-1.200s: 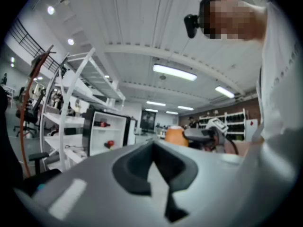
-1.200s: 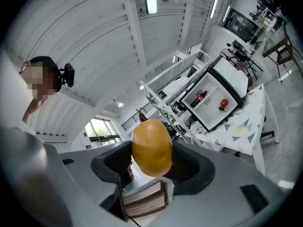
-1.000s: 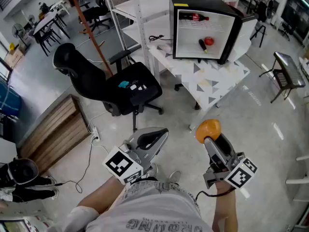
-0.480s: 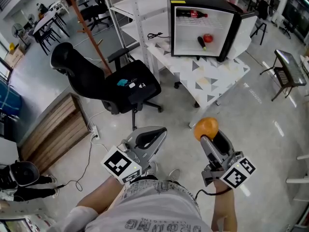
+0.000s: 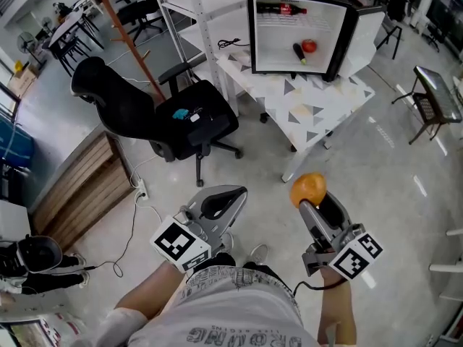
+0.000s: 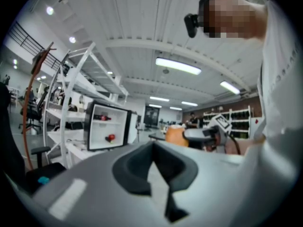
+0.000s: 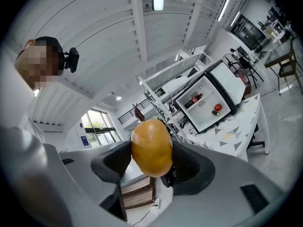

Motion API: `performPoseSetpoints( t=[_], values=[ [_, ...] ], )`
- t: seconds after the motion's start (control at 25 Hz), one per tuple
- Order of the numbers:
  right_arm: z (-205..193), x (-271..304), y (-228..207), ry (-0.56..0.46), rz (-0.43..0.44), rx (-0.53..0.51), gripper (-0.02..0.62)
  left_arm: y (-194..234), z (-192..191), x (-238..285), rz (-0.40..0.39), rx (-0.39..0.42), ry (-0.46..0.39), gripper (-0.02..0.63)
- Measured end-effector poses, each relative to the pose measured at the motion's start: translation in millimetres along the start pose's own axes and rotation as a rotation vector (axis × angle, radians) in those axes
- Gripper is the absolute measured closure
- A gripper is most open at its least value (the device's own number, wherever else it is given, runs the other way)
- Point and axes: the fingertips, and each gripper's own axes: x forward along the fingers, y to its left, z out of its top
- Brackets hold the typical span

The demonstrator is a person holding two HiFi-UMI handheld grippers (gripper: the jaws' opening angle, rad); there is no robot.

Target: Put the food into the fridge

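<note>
A black mini fridge [image 5: 340, 20] stands open on a white table [image 5: 318, 110] at the top of the head view. Its white inside holds a dark bottle [image 5: 278, 9] on the upper shelf, with a red tomato [image 5: 309, 46] and a dark long vegetable [image 5: 297, 51] below. My right gripper [image 5: 309, 197] is shut on an orange-yellow fruit [image 5: 308, 188], held over the floor well short of the table. The fruit [image 7: 151, 146] fills the gap between the pads in the right gripper view. My left gripper [image 5: 233, 196] hangs beside it, shut and holding nothing.
A black office chair [image 5: 181, 118] stands left of the table, with small items on its seat. White shelving [image 5: 188, 13] rises behind it. A wooden crate [image 5: 79, 186] and a cable [image 5: 134, 223] lie on the floor at left. A metal chair [image 5: 434, 107] is at right.
The fridge, table and chair have slid upward and a little left in the head view. Both grippers hold about the same place, the fruit still gripped.
</note>
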Motion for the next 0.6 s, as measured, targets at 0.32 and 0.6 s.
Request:
performPoseSetpoints(
  t=[0.32,0.6],
  values=[
    [0,-23,-23,0.018,-0.006,0.008,0.327,-17,-9,13,0.026,0.001,0.01,0.6],
    [7,-28,-43,0.001,-0.004,0.05,0.327,-22,-8,26,0.031,0.021,0.015,0.6]
  ],
)
